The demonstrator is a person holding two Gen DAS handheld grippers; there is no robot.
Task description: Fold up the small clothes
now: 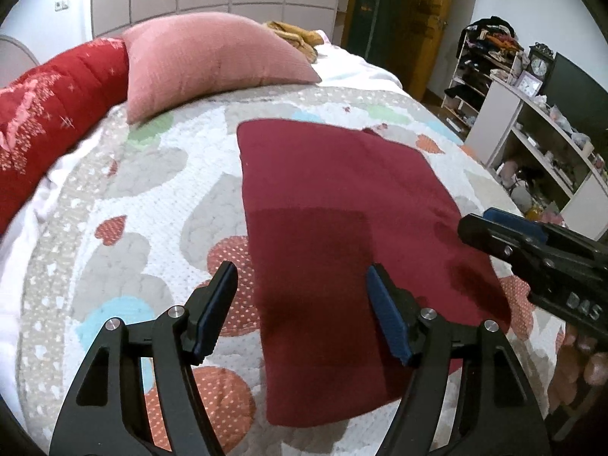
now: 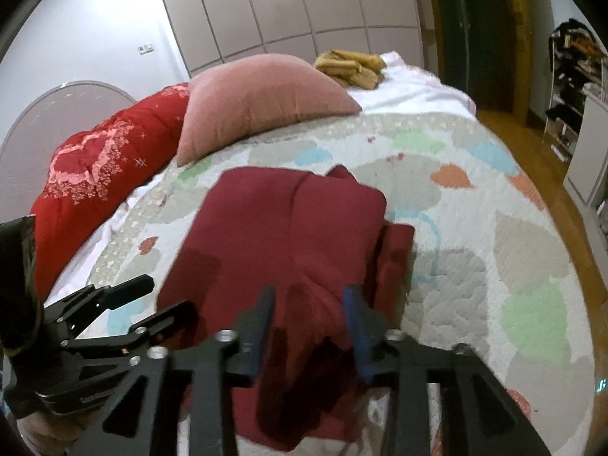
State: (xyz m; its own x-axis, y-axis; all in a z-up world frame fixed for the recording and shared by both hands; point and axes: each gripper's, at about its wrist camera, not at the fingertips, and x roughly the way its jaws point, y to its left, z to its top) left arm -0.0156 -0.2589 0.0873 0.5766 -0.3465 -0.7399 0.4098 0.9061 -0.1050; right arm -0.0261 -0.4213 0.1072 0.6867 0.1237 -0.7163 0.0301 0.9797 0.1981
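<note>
The quilted bedspread (image 1: pixel 152 205) serves as the folding surface; the dark red garment (image 1: pixel 334 235) lies flat ahead of both claws. Left gripper (image 1: pixel 300 311) hovers wide apart, holding nothing. Right gripper (image 2: pixel 309 326) stands partly apart, cloth bunched between unpressed pads

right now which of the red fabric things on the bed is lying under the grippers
The dark maroon garment, flat on the heart-print quilt. The bright red embroidered comforter sits far back beside the pink pillow.

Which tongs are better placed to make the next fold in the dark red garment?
Probably the right tongs: the garment bunches between their open jaws at its near edge. The left tongs hang open above it.
</note>
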